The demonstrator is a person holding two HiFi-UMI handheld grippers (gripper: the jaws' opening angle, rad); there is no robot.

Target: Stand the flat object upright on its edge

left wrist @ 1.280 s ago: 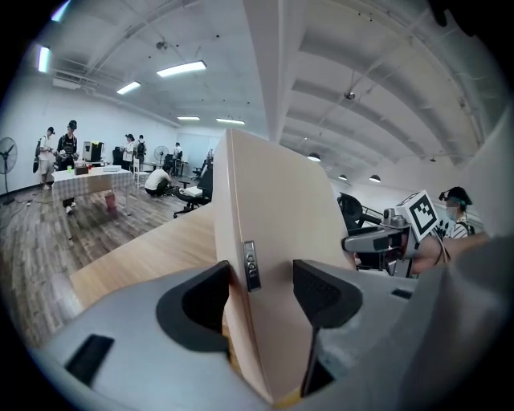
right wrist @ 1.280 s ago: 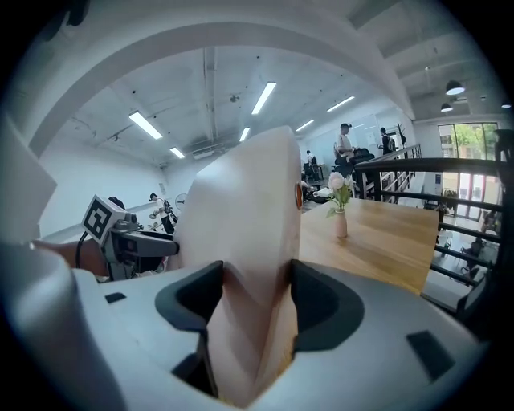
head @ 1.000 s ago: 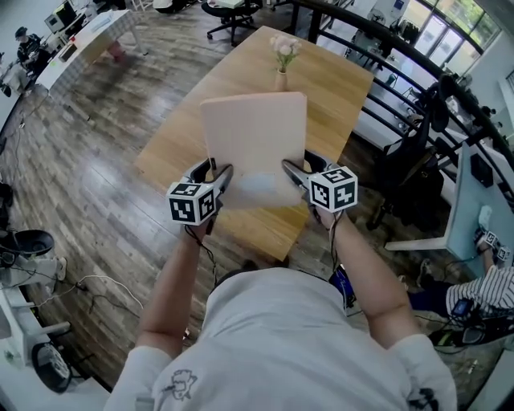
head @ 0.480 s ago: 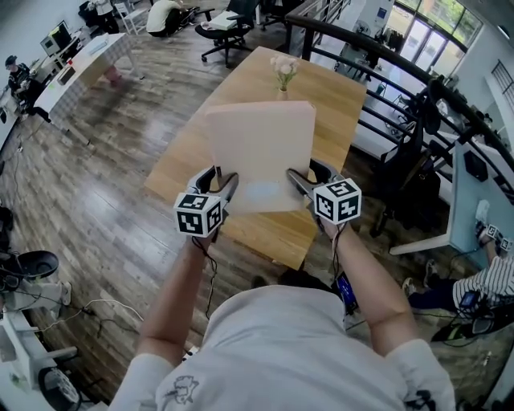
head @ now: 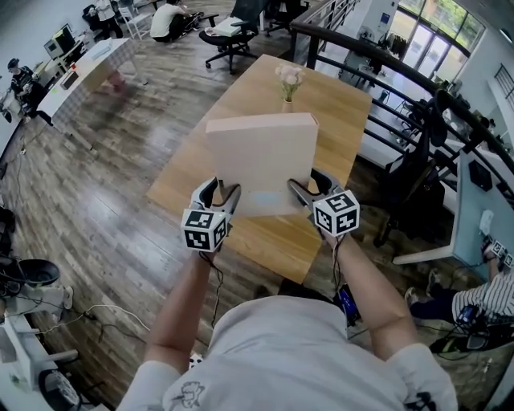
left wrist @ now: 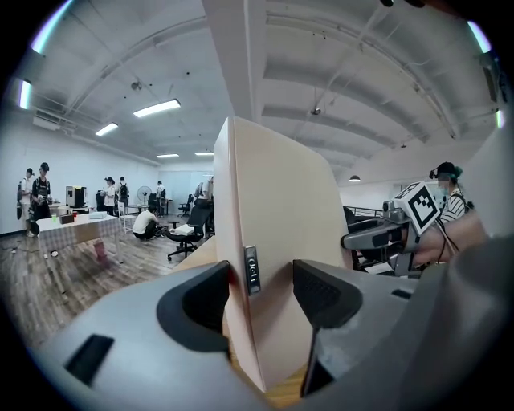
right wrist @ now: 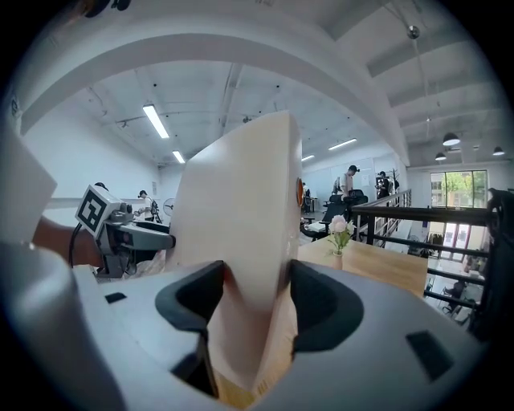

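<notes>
A flat beige cardboard box (head: pixel 261 164) stands nearly upright on its lower edge near the front of the wooden table (head: pixel 337 96); its thin top edge shows. My left gripper (head: pixel 221 197) clamps its lower left side and my right gripper (head: pixel 303 193) its lower right side. The left gripper view has the box (left wrist: pixel 281 209) rising between the jaws of the left gripper (left wrist: pixel 261 289), a small label on its narrow side. The right gripper view has the box (right wrist: pixel 237 201) wedged between both pads of the right gripper (right wrist: pixel 255 293). The box's bottom edge is hidden behind the jaws.
A small vase of pale flowers (head: pixel 287 80) stands on the table behind the box. A dark railing (head: pixel 401 88) runs along the table's right side. Office chairs (head: pixel 233 24) stand beyond the far end. The table's front edge (head: pixel 265 261) lies just below the grippers.
The box has swung from leaning back to nearly vertical, so its top edge now shows. Both grippers keep the same hold at its lower sides.
</notes>
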